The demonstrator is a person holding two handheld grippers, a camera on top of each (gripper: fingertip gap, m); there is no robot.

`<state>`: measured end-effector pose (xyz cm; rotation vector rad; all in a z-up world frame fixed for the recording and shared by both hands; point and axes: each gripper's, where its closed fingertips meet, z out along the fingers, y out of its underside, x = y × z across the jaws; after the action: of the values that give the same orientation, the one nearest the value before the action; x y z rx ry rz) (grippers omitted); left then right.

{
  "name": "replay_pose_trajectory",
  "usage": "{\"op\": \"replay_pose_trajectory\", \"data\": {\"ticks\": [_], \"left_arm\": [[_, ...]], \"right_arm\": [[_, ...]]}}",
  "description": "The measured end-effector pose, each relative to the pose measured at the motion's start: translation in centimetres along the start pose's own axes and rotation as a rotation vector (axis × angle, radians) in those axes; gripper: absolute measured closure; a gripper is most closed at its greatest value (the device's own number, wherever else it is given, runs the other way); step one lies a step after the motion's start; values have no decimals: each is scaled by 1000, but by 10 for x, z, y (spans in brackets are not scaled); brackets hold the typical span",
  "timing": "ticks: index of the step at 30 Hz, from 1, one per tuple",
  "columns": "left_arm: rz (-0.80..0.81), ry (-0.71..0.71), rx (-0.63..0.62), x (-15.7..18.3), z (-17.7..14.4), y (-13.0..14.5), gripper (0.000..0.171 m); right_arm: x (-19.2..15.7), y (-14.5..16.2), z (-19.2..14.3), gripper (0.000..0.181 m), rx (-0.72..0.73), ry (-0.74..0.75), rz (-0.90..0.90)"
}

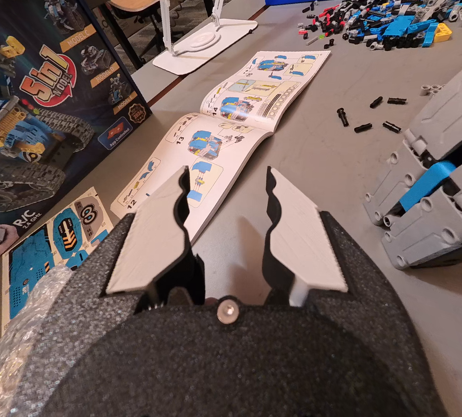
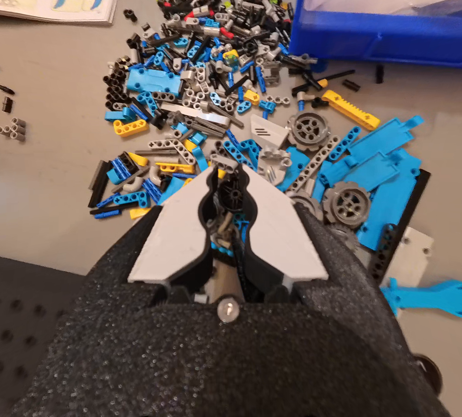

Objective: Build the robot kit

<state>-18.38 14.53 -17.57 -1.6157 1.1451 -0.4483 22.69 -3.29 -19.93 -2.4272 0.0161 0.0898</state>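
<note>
My left gripper is open and empty, low over the grey table, its tips at the near edge of an open instruction booklet. A grey and blue brick assembly stands to its right. My right gripper is closed down on a small grey connector piece at its tips, over the near part of a pile of loose blue, black, grey, yellow and red building pieces. The pile also shows far right in the left wrist view.
A blue bin sits behind the pile. Grey toothed wheels and blue panels lie right of my right gripper. The toy's box, a sticker sheet, a white stand and loose black pins surround the booklet. Spacing between my two grippers at the tips: around 45 cm.
</note>
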Motion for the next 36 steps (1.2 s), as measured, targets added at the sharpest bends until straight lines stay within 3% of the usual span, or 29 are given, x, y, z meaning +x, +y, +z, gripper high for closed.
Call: {"op": "replay_pose_trajectory", "data": {"ticks": [4, 6, 20, 36], "left_arm": [[3, -1, 1, 0, 0, 0, 110], [6, -2, 3, 0, -1, 0, 110], [10, -1, -1, 1, 0, 0, 110], [15, -3, -1, 1, 0, 0, 110]], "right_arm": [[-15, 4, 22, 164, -49, 14, -58], [-13, 7, 24, 153, -80, 43, -94], [70, 11, -40, 154, -17, 229, 38], [101, 31, -62, 154, -37, 260, 127]]}}
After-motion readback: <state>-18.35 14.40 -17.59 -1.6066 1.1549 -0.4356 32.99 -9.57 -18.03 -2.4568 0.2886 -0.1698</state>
